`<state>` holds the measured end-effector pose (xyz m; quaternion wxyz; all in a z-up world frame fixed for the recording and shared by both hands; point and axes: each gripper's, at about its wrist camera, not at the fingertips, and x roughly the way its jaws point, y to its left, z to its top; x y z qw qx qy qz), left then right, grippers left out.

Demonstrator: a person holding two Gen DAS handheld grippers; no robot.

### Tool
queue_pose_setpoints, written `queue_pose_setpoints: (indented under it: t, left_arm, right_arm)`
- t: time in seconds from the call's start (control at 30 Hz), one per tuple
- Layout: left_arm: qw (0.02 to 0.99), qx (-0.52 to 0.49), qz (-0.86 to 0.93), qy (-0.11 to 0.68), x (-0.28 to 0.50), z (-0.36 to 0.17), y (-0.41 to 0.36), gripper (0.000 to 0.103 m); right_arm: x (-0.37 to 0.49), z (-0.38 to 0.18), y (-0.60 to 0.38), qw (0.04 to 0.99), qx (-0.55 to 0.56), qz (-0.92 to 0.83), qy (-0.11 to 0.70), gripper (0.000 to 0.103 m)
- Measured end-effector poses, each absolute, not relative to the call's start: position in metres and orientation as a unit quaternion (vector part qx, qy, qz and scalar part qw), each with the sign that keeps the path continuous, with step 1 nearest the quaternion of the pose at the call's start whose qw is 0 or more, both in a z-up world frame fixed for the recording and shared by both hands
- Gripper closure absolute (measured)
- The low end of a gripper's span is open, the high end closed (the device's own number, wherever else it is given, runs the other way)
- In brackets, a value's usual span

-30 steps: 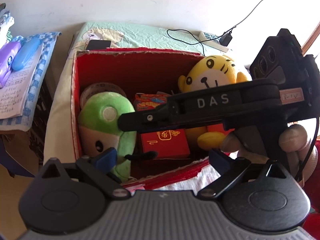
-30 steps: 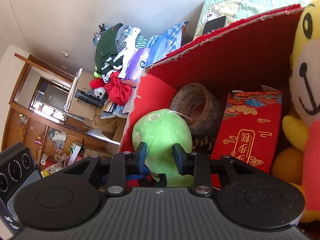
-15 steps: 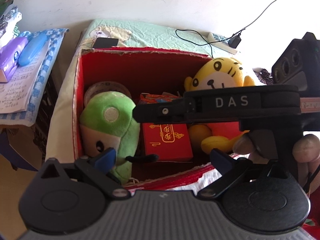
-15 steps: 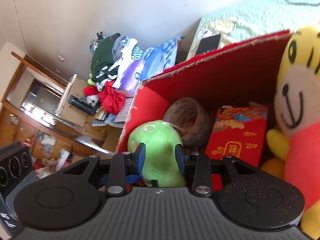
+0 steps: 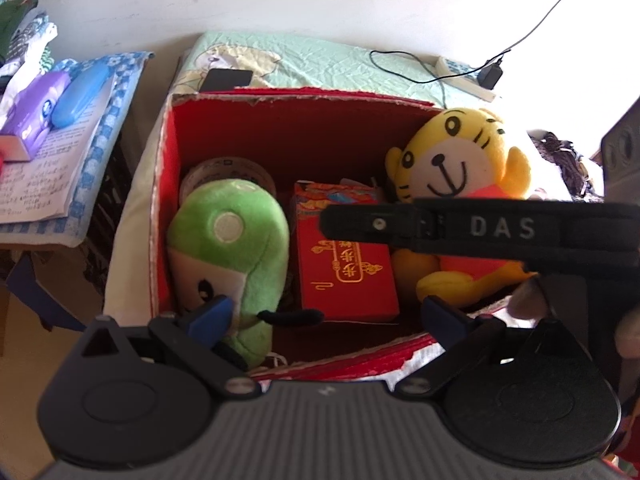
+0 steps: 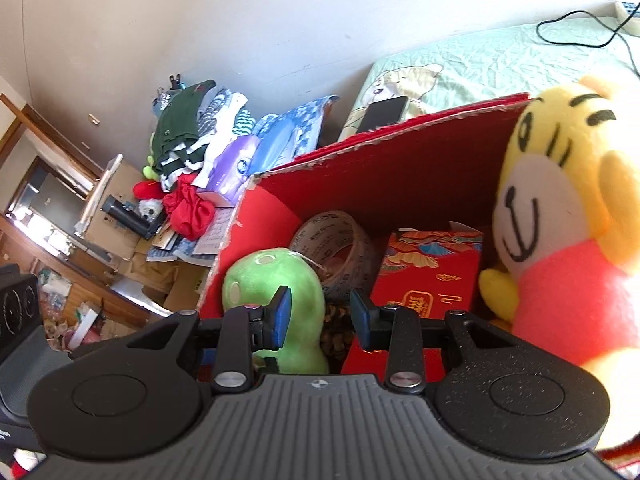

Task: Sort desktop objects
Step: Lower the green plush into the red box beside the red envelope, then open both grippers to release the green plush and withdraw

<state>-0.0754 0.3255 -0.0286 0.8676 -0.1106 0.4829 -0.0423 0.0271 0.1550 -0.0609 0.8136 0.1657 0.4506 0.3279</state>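
Red box (image 5: pixel 280 128) in the middle of the frame already holds green plush (image 5: pixel 236 236), tiger plush (image 5: pixel 456 160), red packet (image 5: pixel 344 276) and tape roll (image 6: pixel 340 240). Both tools, left tool (image 5: pixel 320 312) and right tool (image 6: pixel 320 312), hang released, grasping nothing. Sorting looks nearly done.

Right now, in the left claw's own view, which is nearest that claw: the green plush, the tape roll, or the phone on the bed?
1. Green plush, at the left claw.
2. Tape roll, behind the plush.
3. Phone, beyond the box.
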Motion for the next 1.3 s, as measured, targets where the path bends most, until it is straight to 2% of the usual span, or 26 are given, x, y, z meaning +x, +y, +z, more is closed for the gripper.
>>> queue_pose_setpoints:
  t: [0.6,1.3]
  left_arm:
    - [0.873,-0.038,0.016,0.486,-0.076,-0.023,0.308,0.002]
    - [0.87,-0.028,0.033,0.492,-0.074,-0.025,0.309,0.002]
  right_arm:
    - [-0.001,-0.055,0.145,0.851,0.141,0.286,0.418,0.066]
    - [-0.028,-0.042,0.127,0.865,0.159,0.27,0.392,0.066]
